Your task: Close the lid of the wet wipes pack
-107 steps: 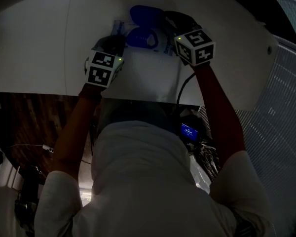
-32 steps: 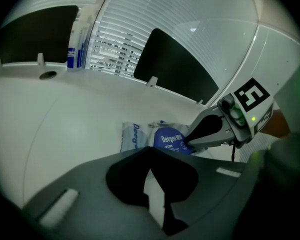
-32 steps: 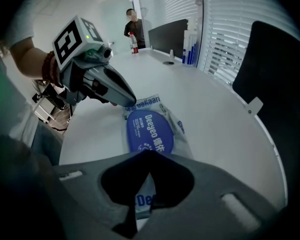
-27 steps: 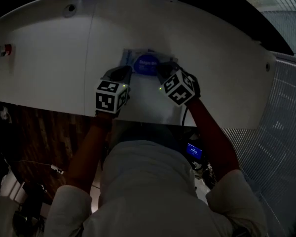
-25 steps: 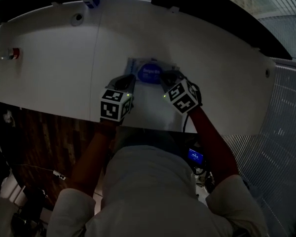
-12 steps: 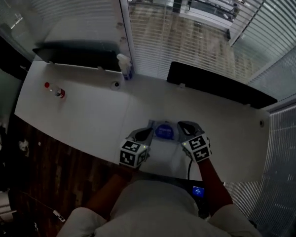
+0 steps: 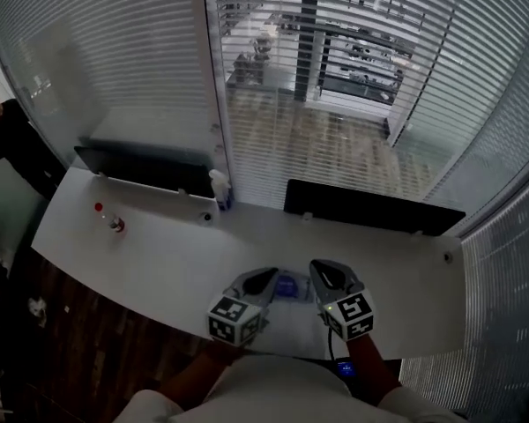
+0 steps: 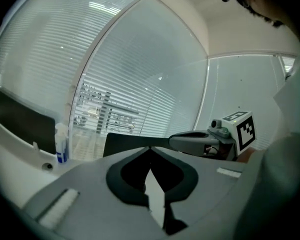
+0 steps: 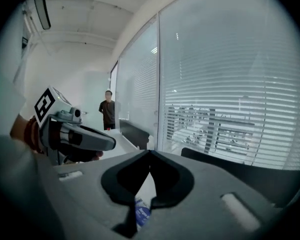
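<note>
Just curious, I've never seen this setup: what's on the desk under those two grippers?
A wipes pack lies on the desk below the left gripper and right gripper, both shut and empty. Only its blue middle shows; the grippers cover its edges.

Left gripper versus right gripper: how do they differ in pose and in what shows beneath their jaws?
The left gripper sits left of the wipes pack and slants toward the upper right. The right gripper sits right of the pack and slants toward the upper left. Beneath the right gripper's jaws its own view shows the pack. Beneath the left gripper's jaws there is only white table. Shared: both are shut, with nothing gripped.
</note>
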The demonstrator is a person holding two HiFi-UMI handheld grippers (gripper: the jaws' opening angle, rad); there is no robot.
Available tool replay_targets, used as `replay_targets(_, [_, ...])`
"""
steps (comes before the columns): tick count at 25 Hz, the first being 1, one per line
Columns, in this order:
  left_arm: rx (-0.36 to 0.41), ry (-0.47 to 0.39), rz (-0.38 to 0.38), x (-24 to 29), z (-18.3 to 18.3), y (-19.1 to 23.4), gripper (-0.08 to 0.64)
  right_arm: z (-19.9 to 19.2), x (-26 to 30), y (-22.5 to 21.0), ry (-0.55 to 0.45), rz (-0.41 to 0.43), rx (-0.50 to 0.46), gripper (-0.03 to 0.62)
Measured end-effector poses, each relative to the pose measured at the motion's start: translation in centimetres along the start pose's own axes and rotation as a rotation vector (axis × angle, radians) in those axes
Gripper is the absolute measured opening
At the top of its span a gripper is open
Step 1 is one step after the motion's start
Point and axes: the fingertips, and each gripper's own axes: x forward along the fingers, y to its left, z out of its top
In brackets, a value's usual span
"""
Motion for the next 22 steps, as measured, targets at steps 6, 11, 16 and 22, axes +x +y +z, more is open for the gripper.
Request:
replay_targets(6, [0.046,-0.076,-0.082,-1.3,2.8,-4.4,0.003,3.2,-3.7,2.2,-0.113,0.012,0.022,0.002])
replay_targets(11, [0.078,-0.096,-0.133,-1.9,3.5,-6.6,0.003,4.4,-5.8,4.0,-0.173,0.033,0.07,0.002])
replay_targets(16, [0.083,-0.114,-0.153,-1.9,3.5,-8.3,0.003,4.6,-7.7,5.6,-0.216,0.035,0.062,0.002])
replay_targets(22, [0.088,-0.144,-0.167,-2.4,4.1,-9.6,0.003,3.9,-9.3,5.9,-0.258,0.021,0.139,0.002])
